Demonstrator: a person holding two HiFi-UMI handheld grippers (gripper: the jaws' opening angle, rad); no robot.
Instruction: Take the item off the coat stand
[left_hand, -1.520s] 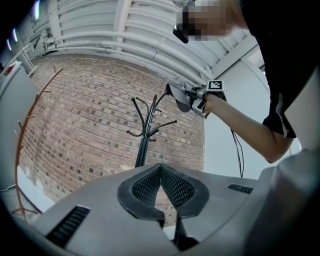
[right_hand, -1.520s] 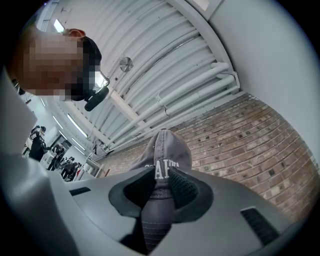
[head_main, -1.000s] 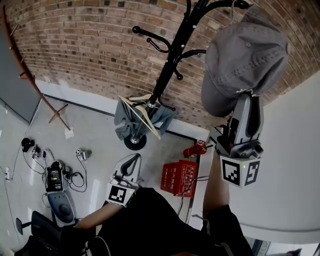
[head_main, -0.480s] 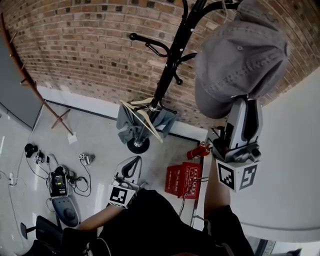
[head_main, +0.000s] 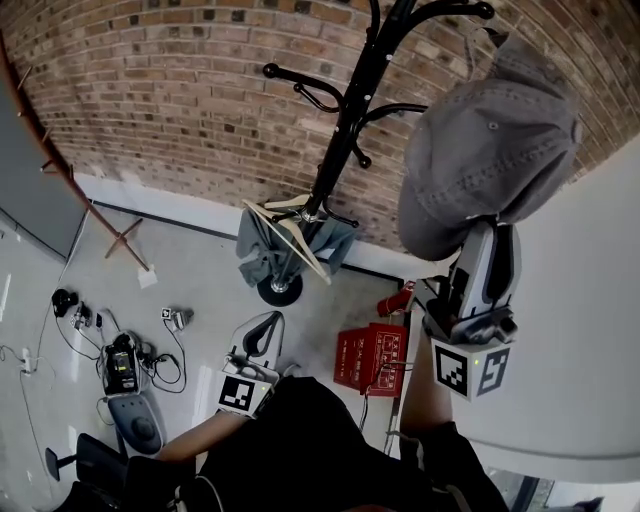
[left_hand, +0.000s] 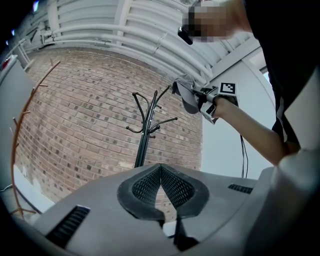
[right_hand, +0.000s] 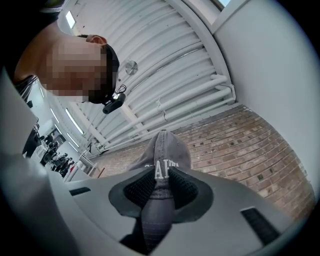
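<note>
A grey cap (head_main: 490, 150) is held up beside the top right hook of the black coat stand (head_main: 345, 130). My right gripper (head_main: 485, 228) is shut on the cap's brim from below. In the right gripper view the brim runs between the pads (right_hand: 135, 187) and the cap's crown (right_hand: 165, 150) rises beyond them. From the left gripper view the cap (left_hand: 187, 95) sits just right of the coat stand's (left_hand: 145, 125) upper hooks; I cannot tell whether it touches one. My left gripper (head_main: 262, 335) hangs low by the person's waist, shut on nothing.
A wooden hanger and a blue-grey garment (head_main: 290, 245) lie around the stand's base. A red crate (head_main: 370, 355) sits on the floor near a white wall (head_main: 590, 350) at the right. Cables and devices (head_main: 115, 365) lie at the left. A brick wall (head_main: 180, 100) stands behind.
The right gripper and the cap have shifted slightly down in the view. The left gripper has stayed where it was.
</note>
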